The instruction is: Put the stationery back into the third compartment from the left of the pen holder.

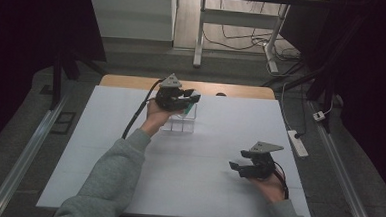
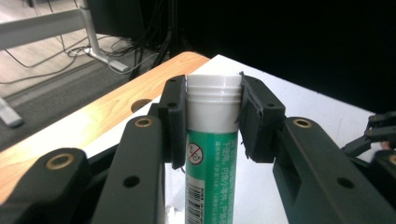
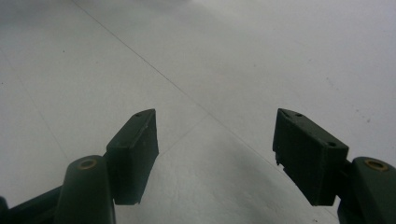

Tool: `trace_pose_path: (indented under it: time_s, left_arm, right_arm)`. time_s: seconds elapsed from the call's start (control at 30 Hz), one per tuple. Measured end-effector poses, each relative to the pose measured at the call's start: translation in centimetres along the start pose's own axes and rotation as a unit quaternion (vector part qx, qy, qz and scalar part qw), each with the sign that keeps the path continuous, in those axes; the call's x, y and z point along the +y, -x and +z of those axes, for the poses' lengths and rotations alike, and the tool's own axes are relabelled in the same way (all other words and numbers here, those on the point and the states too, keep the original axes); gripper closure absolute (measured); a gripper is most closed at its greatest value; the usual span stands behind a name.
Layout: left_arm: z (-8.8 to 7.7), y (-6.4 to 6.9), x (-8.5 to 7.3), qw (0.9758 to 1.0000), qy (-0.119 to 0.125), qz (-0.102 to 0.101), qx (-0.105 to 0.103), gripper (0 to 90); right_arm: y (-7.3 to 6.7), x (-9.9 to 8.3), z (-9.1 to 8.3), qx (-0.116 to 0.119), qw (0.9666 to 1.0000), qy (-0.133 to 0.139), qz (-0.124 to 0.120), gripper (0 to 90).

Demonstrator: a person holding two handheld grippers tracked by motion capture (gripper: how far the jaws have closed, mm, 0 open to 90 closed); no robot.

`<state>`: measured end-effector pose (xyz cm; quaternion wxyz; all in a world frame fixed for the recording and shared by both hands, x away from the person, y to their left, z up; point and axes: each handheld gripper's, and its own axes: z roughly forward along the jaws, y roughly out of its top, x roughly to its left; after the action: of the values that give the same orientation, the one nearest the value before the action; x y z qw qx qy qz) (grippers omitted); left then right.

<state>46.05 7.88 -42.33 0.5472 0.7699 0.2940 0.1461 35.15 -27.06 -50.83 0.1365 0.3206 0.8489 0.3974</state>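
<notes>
Left gripper (image 2: 212,119) pinching green tube (image 2: 211,177) by its white cap, 12 o'clock of table (image 1: 187,183); right gripper (image 3: 215,154) spread, bare, 4 o'clock.

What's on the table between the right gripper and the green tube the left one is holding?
Nothing: in the high view, bare white table separates the right gripper from the green tube clamped in the left gripper, above a clear rack.

White table (image 1: 203,154); power strip (image 1: 298,143) beside it on floor.
</notes>
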Motion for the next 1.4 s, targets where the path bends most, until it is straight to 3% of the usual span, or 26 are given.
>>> trace_pose_path:
  time_s: [0.4, 0.6, 0.7, 0.8, 1.0, 1.23, 1.4]
  left_arm:
    - [2.6, -0.2, -0.1, 0.9997, -0.015, 0.006, 0.020, 64.2]
    - [3.1, -0.7, -0.6, 0.9992, -0.021, 0.003, 0.035, 62.7]
    - [2.8, -0.6, -0.5, 0.9989, -0.021, -0.001, 0.041, 50.4]
    - [2.2, -0.5, -0.5, 0.9993, -0.022, -0.013, 0.029, 46.8]
    - [1.2, -0.6, -0.9, 0.9986, -0.050, -0.003, 0.016, 43.4]
    - [-0.4, -0.7, -1.5, 0.9987, -0.051, -0.007, 0.003, 42.8]
    - [-1.9, -0.5, -1.8, 0.9984, -0.056, 0.006, -0.004, 42.8]
  right_arm:
    - [0.0, 0.0, 0.0, 0.003, 1.0000, -0.001, 0.000, 31.0]
    - [0.0, -0.1, 0.1, 0.003, 1.0000, -0.002, 0.001, 31.0]
    - [0.0, -0.1, 0.1, 0.003, 1.0000, -0.003, -0.001, 31.0]
    - [0.0, -0.1, 0.1, 0.003, 1.0000, -0.005, -0.002, 31.0]
    - [-0.1, 0.0, 0.2, 0.004, 1.0000, -0.006, -0.003, 30.9]
    - [-0.1, 0.0, 0.2, 0.003, 1.0000, -0.008, -0.004, 30.9]
    - [0.0, 0.0, 0.2, 0.005, 1.0000, -0.001, -0.002, 31.1]
